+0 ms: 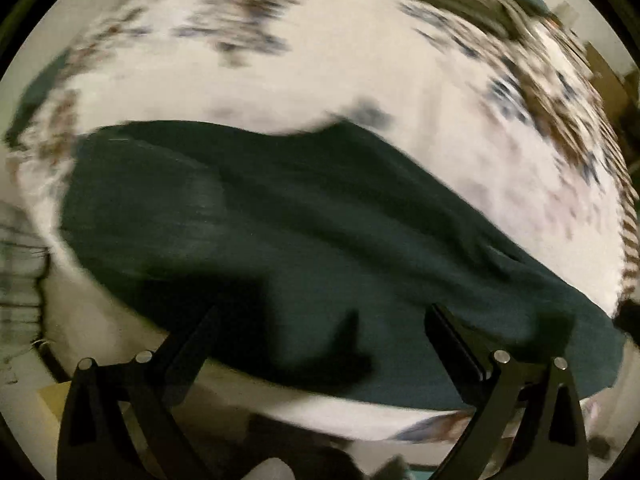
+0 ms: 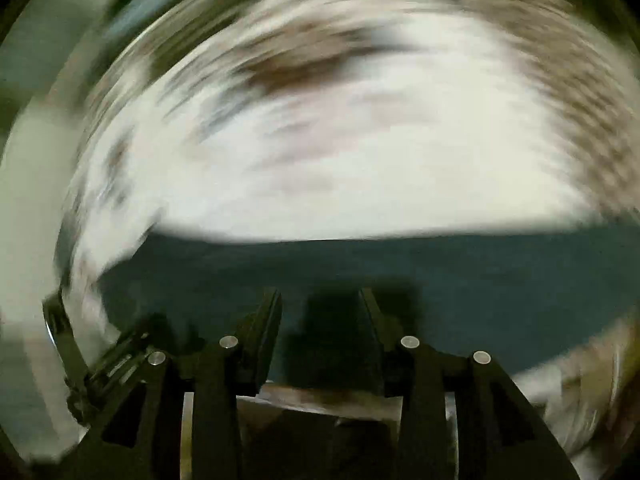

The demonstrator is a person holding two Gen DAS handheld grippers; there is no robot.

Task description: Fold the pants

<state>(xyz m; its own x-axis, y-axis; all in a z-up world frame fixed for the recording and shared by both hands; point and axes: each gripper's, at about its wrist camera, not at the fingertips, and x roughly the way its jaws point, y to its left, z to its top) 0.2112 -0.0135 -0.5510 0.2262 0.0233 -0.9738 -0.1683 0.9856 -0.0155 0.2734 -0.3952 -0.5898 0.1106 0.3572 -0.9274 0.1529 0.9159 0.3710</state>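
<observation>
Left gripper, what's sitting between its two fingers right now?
Nothing is gripped. In the left wrist view the left gripper stands wide open above the dark green pants, with only that cloth and the fingers' shadows showing in the gap.

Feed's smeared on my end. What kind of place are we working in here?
Probably a home, likely a bed or a cloth-covered table: dark green pants lie flat on a white cover with brown and blue print. Its edge drops to the floor. Motion blur hides more.
</observation>
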